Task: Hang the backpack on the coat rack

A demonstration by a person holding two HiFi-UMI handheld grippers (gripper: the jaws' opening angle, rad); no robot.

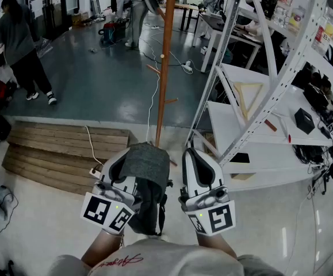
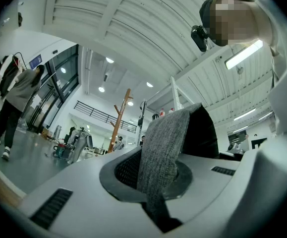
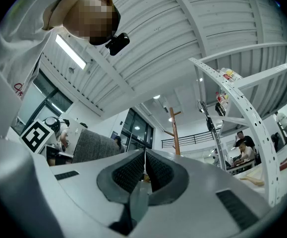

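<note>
My left gripper (image 1: 122, 161) is shut on the backpack's grey fabric handle (image 1: 147, 162). The dark backpack body (image 1: 148, 209) hangs below it, close to my chest. In the left gripper view the grey handle (image 2: 164, 142) runs up between the two pads. My right gripper (image 1: 192, 154) is held beside the bag, shut with nothing in it; its pads meet in the right gripper view (image 3: 144, 165). The wooden coat rack (image 1: 164, 62) stands straight ahead, its pole rising beyond both grippers, with short pegs low on it. It also shows in the distance as the rack (image 2: 118, 124) and the rack (image 3: 175, 131).
A white metal shelf unit (image 1: 258, 96) with slanted struts stands close on the right. A low wooden platform (image 1: 57, 148) lies at the left front. A white cable (image 1: 153, 91) trails across the floor by the rack. A person (image 1: 21, 45) stands far left; others sit at desks behind.
</note>
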